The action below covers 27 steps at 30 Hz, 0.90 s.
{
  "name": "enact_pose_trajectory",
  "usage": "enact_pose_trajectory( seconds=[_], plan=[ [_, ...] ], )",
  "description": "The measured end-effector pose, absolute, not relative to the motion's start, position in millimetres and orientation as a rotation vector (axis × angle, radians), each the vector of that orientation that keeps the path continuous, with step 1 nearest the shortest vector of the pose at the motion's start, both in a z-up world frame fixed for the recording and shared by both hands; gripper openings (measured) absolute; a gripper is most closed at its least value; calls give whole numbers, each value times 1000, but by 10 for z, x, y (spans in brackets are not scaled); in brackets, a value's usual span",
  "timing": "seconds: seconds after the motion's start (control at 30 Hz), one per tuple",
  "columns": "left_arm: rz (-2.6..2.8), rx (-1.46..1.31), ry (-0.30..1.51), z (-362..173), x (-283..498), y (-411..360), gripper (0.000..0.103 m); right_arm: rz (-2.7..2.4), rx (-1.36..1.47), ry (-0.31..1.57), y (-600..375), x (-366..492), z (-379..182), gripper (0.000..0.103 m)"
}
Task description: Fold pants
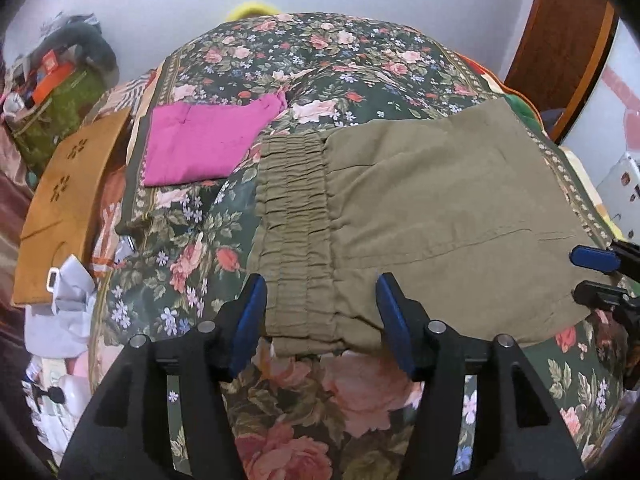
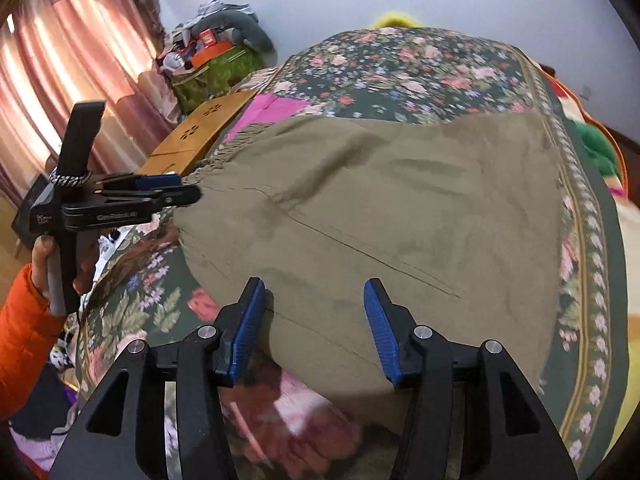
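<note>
Olive-green pants [image 1: 420, 208] lie flat on a floral bedspread [image 1: 304, 52], with the gathered elastic waistband [image 1: 296, 232] on the left. My left gripper [image 1: 320, 300] is open, its blue pads on either side of the waistband's near corner. My right gripper [image 2: 314, 312] is open over the near edge of the pants [image 2: 400, 208]. It also shows at the right edge of the left wrist view [image 1: 592, 276]. The left gripper shows in the right wrist view [image 2: 188, 188] by the waistband, held by a hand in an orange sleeve.
A folded magenta cloth [image 1: 204, 144] lies on the bed beyond the waistband. A wooden lap tray [image 1: 68, 200] rests at the bed's left edge. A cluttered green bag [image 1: 56, 112] and pink curtains [image 2: 60, 80] stand at the left. A wooden door [image 1: 560, 40] is at the right.
</note>
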<state>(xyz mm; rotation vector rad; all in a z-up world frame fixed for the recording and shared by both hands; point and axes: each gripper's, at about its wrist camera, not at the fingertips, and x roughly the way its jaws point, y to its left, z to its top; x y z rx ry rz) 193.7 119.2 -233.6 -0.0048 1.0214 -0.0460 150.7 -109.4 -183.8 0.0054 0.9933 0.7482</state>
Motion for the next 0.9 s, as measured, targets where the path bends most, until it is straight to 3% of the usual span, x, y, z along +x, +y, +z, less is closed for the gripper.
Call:
enact_pose_trajectory(
  seconds=[0.17, 0.7, 0.9],
  plan=[
    [-29, -33, 1026, -2392, 1844, 1296, 66, 689, 33, 1011, -1399, 1457, -1863, 48],
    [57, 26, 1094, -2482, 1638, 1374, 69, 538, 97, 1068, -2026, 1373, -1844, 53],
    [68, -36, 1012, -2131, 1607, 1492, 69, 508, 61, 1030, -2144, 1427, -1680, 53]
  ],
)
